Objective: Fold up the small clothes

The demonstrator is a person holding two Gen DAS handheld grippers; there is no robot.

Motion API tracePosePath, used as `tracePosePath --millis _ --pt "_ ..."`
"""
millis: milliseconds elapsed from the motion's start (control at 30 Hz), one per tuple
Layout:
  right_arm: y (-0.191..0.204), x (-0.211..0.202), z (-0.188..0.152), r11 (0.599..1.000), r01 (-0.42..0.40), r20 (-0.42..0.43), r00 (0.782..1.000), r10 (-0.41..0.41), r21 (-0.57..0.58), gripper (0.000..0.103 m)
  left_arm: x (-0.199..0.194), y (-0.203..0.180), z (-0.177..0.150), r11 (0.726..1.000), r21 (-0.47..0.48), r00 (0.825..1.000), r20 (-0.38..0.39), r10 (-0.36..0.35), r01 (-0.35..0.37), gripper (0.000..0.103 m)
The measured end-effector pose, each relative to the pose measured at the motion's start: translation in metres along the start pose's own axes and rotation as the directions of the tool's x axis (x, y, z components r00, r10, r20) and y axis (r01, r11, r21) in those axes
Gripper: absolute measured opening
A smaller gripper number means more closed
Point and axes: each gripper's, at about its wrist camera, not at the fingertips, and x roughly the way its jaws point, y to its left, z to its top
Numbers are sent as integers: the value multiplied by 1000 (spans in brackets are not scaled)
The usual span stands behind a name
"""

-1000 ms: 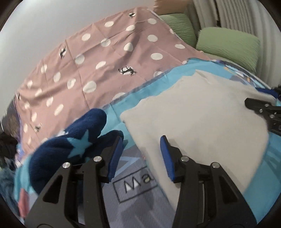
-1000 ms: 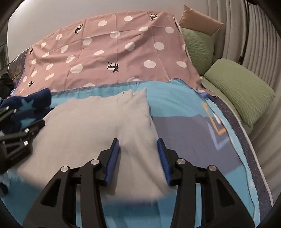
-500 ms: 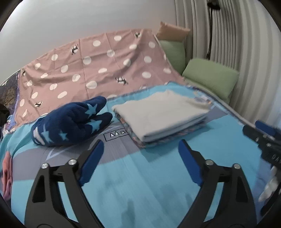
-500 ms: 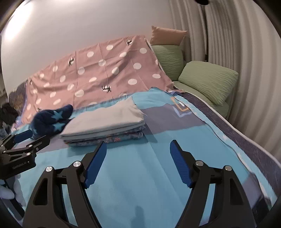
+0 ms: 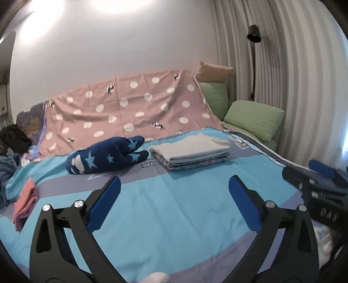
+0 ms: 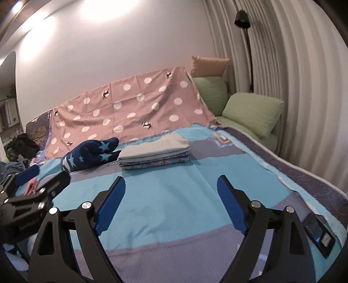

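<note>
Indoor scene under soft overhead light, with a bright glare patch on the white wall (image 5: 121, 8) at top, faint shadows beneath the folded pile (image 5: 189, 152), strong fisheye curvature and dark vignetting at the corners, and slight motion blur at the side edges.

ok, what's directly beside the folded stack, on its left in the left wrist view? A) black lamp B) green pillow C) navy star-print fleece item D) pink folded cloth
C: the navy star-print fleece item lies right next to the folded stack on the blue bedspread; the pink folded cloth sits far off near the left edge.
</note>
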Motion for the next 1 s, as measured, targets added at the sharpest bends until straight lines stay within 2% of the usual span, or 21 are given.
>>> tracePosePath --millis 100,133,233,433,600,1000 --pt "4 -12 -14 999 12 0 1000 -12 -38 90 -17 0 -24 998 40 999 12 47 -47 101" --pt "6 -16 -18 999 11 1 1000 -11 -50 90 -23 2 -34 995 51 997 14 82 -82 101" --pt "11 -22 -28 997 0 6 1000 1 -78 93 -35 7 -49 992 33 992 8 124 -124 101" --pt "21 -27 -49 995 -21 34 999 25 -101 94 -41 19 -67 993 -45 994 -23 112 -112 101" --pt "25 -30 -59 991 -27 56 998 34 -129 94 -44 19 -73 992 -48 993 -9 117 -118 101" --pt "15 -34 -65 996 -36 76 996 42 -78 94 -37 16 -80 995 -35 995 -26 97 -98 101"
